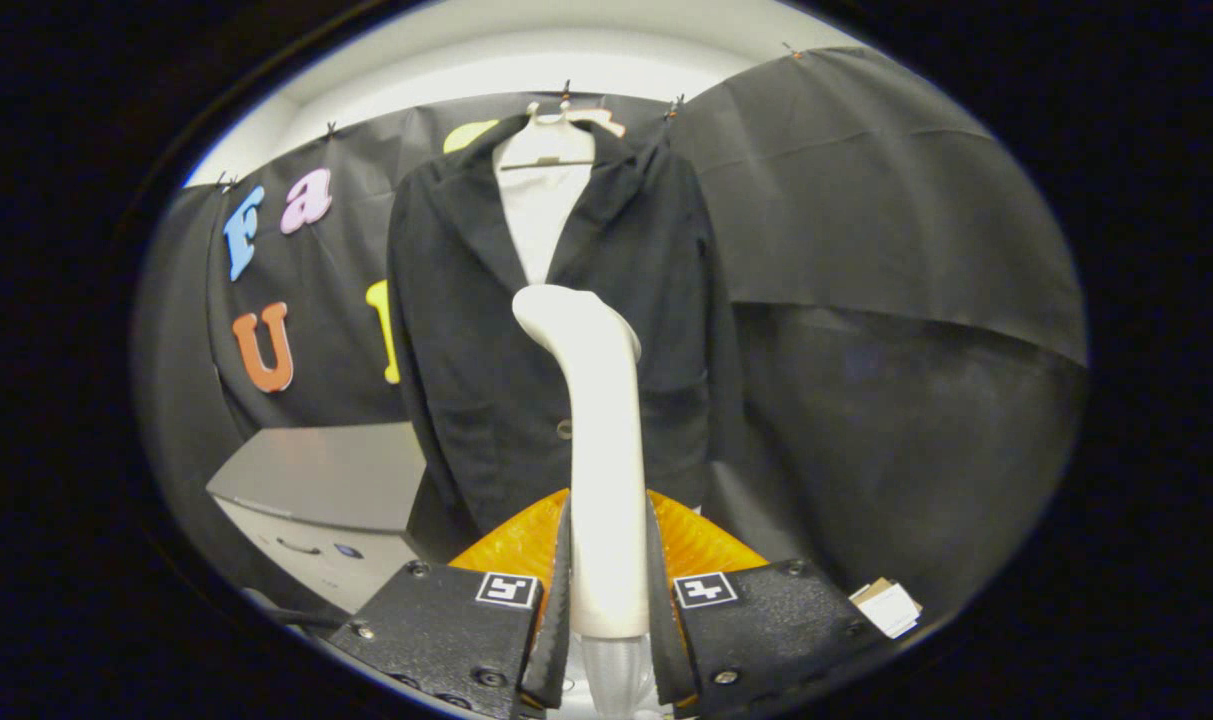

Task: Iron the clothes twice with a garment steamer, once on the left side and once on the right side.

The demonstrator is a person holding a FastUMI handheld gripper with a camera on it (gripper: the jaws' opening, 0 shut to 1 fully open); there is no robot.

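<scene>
White plastic garment steamer stands upright between the fingers of the gripper, both of which press against its handle. Its head rises in front of a black jacket hanging on a hanger against the booth wall. A grey box sits beside the jacket's lower hem.
</scene>
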